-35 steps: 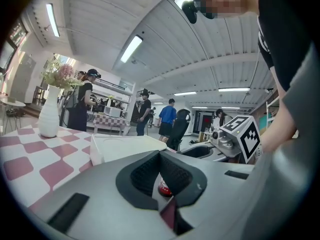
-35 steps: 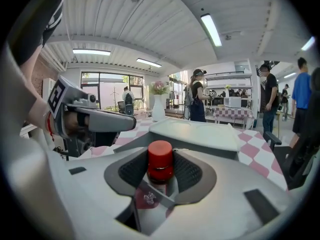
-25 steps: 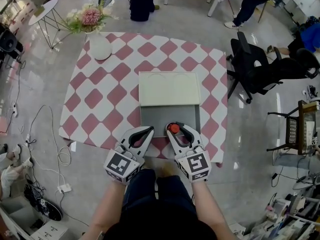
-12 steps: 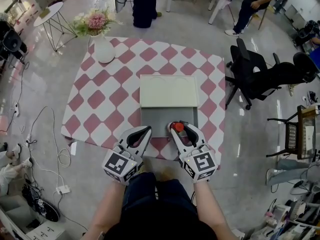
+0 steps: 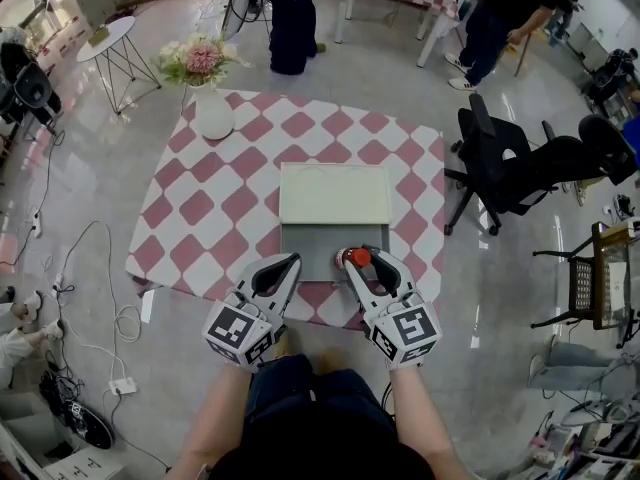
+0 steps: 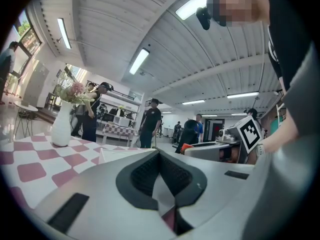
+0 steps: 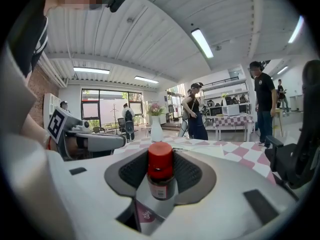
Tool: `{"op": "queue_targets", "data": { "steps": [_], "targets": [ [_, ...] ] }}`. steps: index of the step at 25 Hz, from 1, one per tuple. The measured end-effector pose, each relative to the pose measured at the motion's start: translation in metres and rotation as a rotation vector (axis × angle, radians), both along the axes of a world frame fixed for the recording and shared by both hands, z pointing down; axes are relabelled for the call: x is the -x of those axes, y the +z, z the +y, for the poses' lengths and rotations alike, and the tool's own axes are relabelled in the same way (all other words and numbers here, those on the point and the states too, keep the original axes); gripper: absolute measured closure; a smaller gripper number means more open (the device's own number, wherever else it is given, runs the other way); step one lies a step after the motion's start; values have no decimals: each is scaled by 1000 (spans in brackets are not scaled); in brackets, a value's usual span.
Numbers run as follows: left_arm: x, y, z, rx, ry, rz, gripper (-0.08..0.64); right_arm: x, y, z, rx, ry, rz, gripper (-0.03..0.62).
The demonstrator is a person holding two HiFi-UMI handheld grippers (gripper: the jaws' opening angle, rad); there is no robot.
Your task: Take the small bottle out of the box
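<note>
Vase [image 5: 213, 116] stands at the far left corner of the desk [image 5: 215, 183], well apart from the work; no concern. Left gripper [image 6: 159, 154]: clenched, nothing between its jaws, just beside the near left corner of the box [image 5: 320, 243]; cannot tell if it touches. Risk 1: nothing appears to steady the box, so a snag on the way out could drag it toward the near desk edge. Small bottle [image 7: 161, 176]: upright, red cap up, clamped in the right gripper [image 5: 362, 260] at the box's near right corner; cannot tell if its base is above the front wall. Risk 2: pulling toward the body before lifting enough would knock the base on that wall and twist the bottle in the pads. Risk 3: the bottle is round and probably smooth; a jerky move or eased grip could let it pivot or slip. A drop here would likely land at the desk edge or on the floor.
</note>
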State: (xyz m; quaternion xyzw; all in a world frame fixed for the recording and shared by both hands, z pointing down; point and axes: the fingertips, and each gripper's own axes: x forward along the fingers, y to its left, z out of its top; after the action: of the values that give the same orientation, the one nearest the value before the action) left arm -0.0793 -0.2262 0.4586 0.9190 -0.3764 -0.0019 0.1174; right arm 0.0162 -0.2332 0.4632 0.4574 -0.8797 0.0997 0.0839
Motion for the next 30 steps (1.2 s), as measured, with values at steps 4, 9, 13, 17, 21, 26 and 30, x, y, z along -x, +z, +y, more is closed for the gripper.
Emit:
{"op": "queue_targets", "data": {
  "steps": [4,9,13,17,21,26,30],
  "targets": [
    [-2,-10,-2,-15,-8,14,552,-1,-11,0,-20,-12,-2,443],
    [-1,-19,-3,-26,-32,14,552,-5,-22,3,-32,-18,-5,443],
    [1,-26,-4,-38,-45,11,552,-10,-30,2,-42,-15,-13,443],
    [4,-33,-7,-48,-61,13,552,-13,-38,0,-51,-15,-21,443],
    [6,-38,-7,-61,-70,9,552,-16,-48,-1,-66,-14,-28,443],
    [10,-45,-8,-70,-88,10,552,-18,-59,-2,-81,-16,-42,443],
    [13,-51,-8,-80,-98,11,552,-19,-67,-1,-91,-16,-48,443]
  ]
}}
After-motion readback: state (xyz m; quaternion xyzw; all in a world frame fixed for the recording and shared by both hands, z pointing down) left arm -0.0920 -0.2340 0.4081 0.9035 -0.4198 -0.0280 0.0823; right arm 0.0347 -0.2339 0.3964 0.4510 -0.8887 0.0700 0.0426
